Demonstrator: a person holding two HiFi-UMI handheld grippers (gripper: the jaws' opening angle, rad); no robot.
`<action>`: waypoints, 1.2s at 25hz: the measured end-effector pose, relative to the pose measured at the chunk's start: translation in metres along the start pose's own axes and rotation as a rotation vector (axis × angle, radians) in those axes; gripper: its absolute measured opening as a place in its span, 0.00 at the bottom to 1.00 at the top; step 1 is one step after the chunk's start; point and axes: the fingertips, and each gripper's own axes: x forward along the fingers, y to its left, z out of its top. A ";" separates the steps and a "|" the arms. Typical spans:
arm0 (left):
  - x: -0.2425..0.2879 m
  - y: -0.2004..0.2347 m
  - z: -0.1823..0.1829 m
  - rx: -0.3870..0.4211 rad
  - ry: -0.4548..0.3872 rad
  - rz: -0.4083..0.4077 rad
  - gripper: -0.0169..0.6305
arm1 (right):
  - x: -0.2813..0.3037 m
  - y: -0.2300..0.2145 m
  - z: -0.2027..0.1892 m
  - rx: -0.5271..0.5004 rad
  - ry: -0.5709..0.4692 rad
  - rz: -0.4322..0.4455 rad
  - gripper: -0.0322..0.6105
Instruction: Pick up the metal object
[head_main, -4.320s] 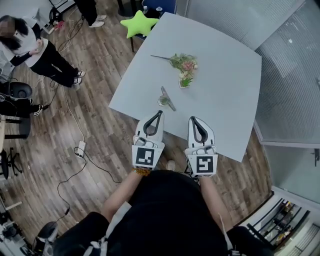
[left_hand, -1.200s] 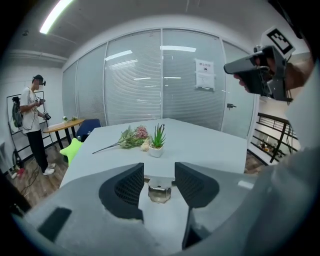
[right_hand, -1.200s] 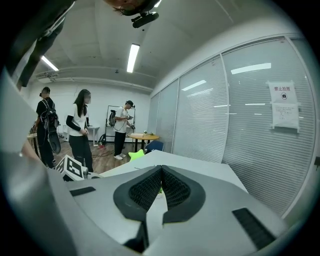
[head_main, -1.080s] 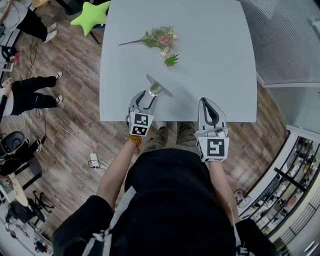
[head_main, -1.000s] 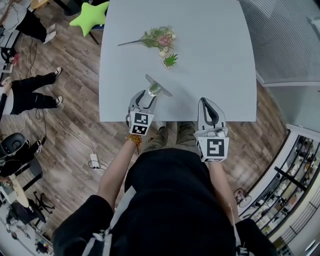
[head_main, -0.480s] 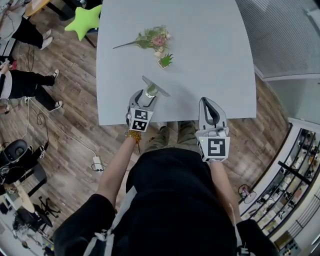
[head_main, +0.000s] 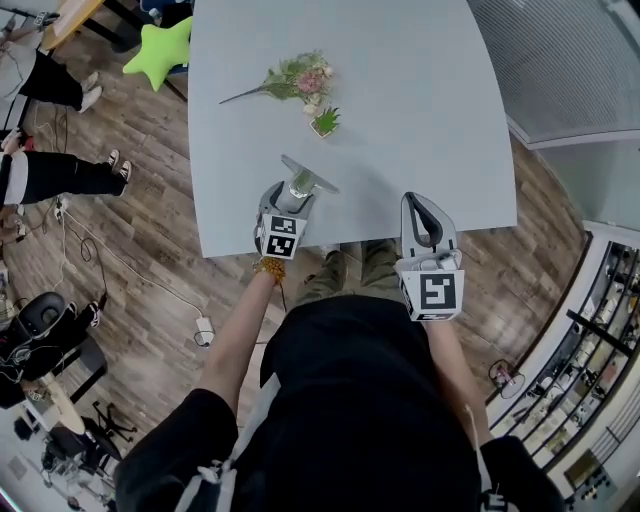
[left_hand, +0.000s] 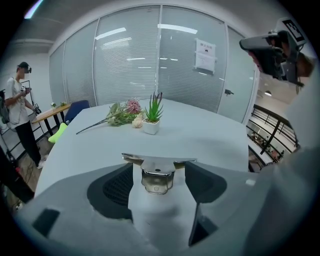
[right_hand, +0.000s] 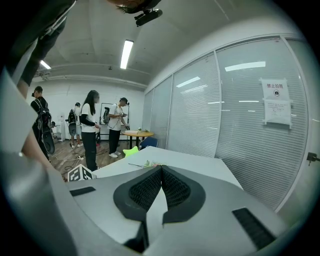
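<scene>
My left gripper (left_hand: 158, 168) is opening its jaws around the metal object (left_hand: 158, 181) — right gripper (right_hand: 161, 171) pinched closed, empty; 1 white pot (left_hand: 150, 127) holds a green plant (left_hand: 154, 106).

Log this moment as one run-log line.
left tool: jaws opening, metal object between them, not gripped | right tool: shut, empty | metal object: on table
</scene>
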 end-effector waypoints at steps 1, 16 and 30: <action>0.003 0.000 -0.002 0.002 0.002 -0.002 0.53 | 0.001 -0.001 -0.001 0.001 0.000 0.000 0.05; 0.025 0.003 -0.016 0.015 0.071 -0.012 0.54 | 0.000 -0.015 -0.008 0.013 0.015 -0.015 0.05; 0.035 0.006 -0.026 0.003 0.110 -0.017 0.53 | 0.001 -0.023 -0.013 0.023 0.030 -0.029 0.05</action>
